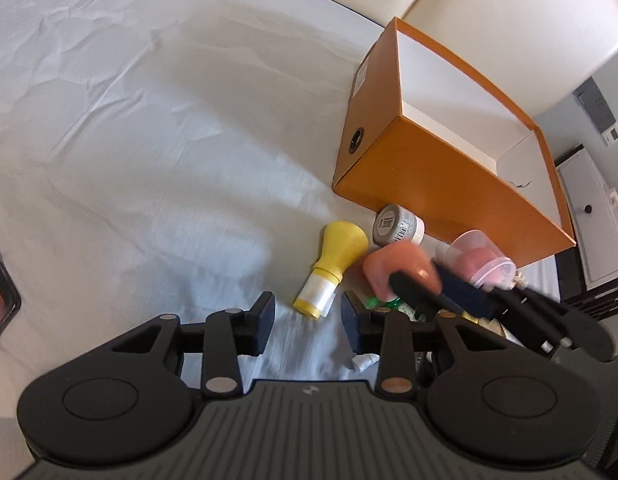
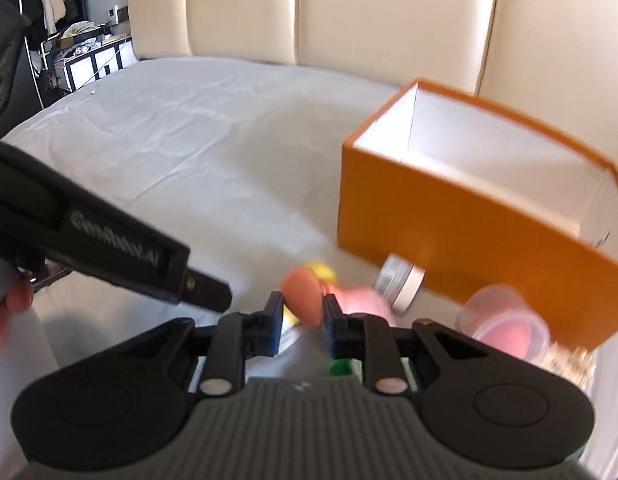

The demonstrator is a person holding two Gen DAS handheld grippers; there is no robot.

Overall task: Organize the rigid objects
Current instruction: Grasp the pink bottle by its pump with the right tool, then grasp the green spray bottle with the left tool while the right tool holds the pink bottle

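Note:
My right gripper [image 2: 303, 316] is shut on a peach rounded case [image 2: 305, 292], held a little above the white sheet. In the left wrist view that case [image 1: 397, 272] hangs near the front wall of the open orange box [image 1: 449, 184], with the right gripper [image 1: 429, 284] coming in from the right. My left gripper [image 1: 309, 320] stands open over the sheet with nothing between its fingers. A yellow bulb-shaped bottle [image 1: 337, 260] lies just ahead of it. The box [image 2: 469, 232] shows white inner walls; its floor is mostly hidden.
A grey jar [image 1: 397, 226] and a clear cup with a pink thing inside [image 1: 481, 256] lie against the box front. Small green and white items sit under the right gripper. The cream headboard [image 2: 389, 12] rises behind. A dark device [image 1: 1, 288] is at the left edge.

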